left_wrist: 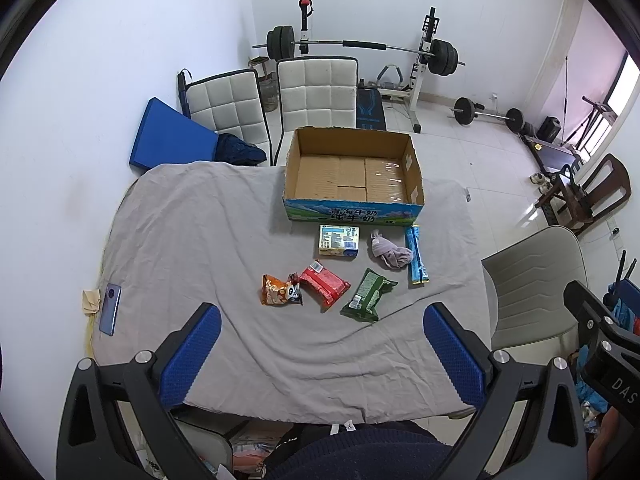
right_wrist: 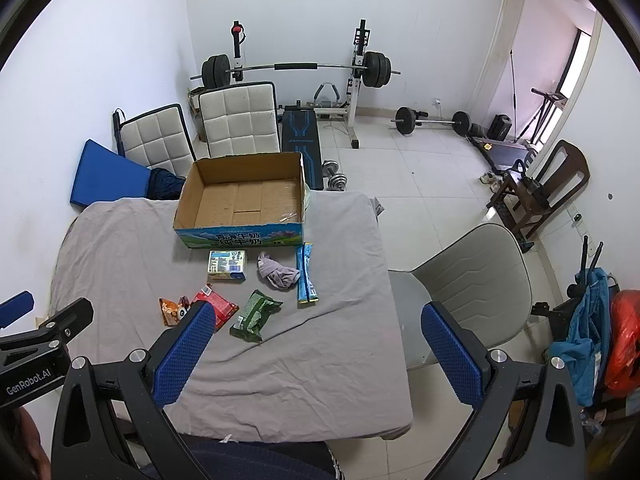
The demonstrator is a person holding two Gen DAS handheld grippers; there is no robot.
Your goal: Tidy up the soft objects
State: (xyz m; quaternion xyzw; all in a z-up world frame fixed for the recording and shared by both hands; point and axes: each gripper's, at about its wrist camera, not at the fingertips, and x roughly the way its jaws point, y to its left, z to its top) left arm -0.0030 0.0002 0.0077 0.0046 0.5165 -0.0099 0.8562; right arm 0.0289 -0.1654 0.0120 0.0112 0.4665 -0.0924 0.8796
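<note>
An empty cardboard box (left_wrist: 352, 168) (right_wrist: 244, 196) stands at the far side of a table under a grey cloth (left_wrist: 192, 248) (right_wrist: 328, 320). In front of it lie a pale carton (left_wrist: 339, 241) (right_wrist: 227, 266), a crumpled grey cloth piece (left_wrist: 389, 254) (right_wrist: 278, 274), a blue sachet strip (left_wrist: 416, 254) (right_wrist: 306, 276), a green packet (left_wrist: 368, 295) (right_wrist: 254, 314), a red packet (left_wrist: 323, 283) (right_wrist: 218, 304) and an orange snack bag (left_wrist: 280, 290) (right_wrist: 172, 310). My left gripper (left_wrist: 322, 354) and right gripper (right_wrist: 318, 356) hang open above the near edge, holding nothing.
A phone (left_wrist: 111, 309) lies at the table's left edge. A grey plastic chair (left_wrist: 532, 288) (right_wrist: 464, 280) stands to the right. Two white padded chairs (left_wrist: 316, 92) (right_wrist: 238, 118), a blue mat (left_wrist: 168, 136) and a barbell rack (left_wrist: 360, 48) are behind the table.
</note>
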